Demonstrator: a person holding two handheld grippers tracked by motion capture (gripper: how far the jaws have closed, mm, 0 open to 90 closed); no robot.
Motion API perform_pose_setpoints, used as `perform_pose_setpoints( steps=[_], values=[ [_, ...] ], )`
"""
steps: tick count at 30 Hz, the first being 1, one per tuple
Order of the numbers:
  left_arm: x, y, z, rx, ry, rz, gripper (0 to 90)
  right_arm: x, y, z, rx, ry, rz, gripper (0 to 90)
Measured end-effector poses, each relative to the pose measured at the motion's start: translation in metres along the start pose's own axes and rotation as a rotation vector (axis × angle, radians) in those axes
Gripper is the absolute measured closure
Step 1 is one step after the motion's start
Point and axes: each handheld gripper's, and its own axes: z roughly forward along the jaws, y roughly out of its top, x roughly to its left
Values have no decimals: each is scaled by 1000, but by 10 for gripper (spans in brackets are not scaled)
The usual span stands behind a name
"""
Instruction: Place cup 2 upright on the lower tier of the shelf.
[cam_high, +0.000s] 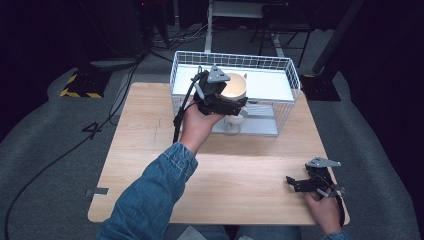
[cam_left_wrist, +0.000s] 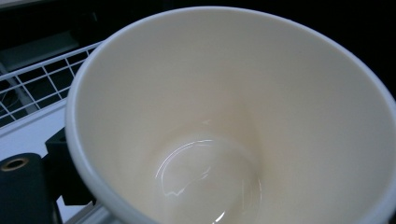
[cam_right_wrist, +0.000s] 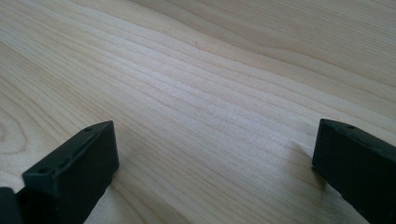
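The left gripper (cam_high: 239, 103) is held up over the far middle of the worktop (cam_high: 240, 170), at the front of a white wire basket (cam_high: 287, 75). It is clamped on a cream cup (cam_high: 235, 86): in the left gripper view the rim of the cup (cam_left_wrist: 224, 107) crosses right in front of the camera, one black jaw sits outside the wall at lower left, and the other jaw is hidden by the cup. The cup is tilted toward the camera, so its glossy, empty inside and round bottom show. Behind it the white wires of the basket (cam_left_wrist: 42, 74) and a pale flat surface appear. In the high view the cup hangs within the basket's outline, above a white stemmed piece (cam_high: 232, 125) standing on the basket's grey lower shelf; whether the two touch cannot be told. The person's left hand (cam_high: 197, 125), in a blue denim sleeve (cam_high: 155, 195), grips the tool from below, and its black cable (cam_high: 181, 107) trails down to the worktop.

The right gripper (cam_high: 296, 183) rests low at the near right corner of the worktop, held by the right hand (cam_high: 325, 210). Its jaws stand wide apart with nothing between them; the right gripper view shows bare pale wood grain (cam_right_wrist: 210, 93) running between the two black tips.

The basket stands at the far edge of the worktop, with dark floor and stands beyond.
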Motion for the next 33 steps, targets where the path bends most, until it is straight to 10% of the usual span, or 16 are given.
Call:
perform_pose_setpoints(
  steps=[33],
  values=[
    [59,30,67,-19,106,-87,93,1,1,1,-1,-3,7,3]
  ],
)
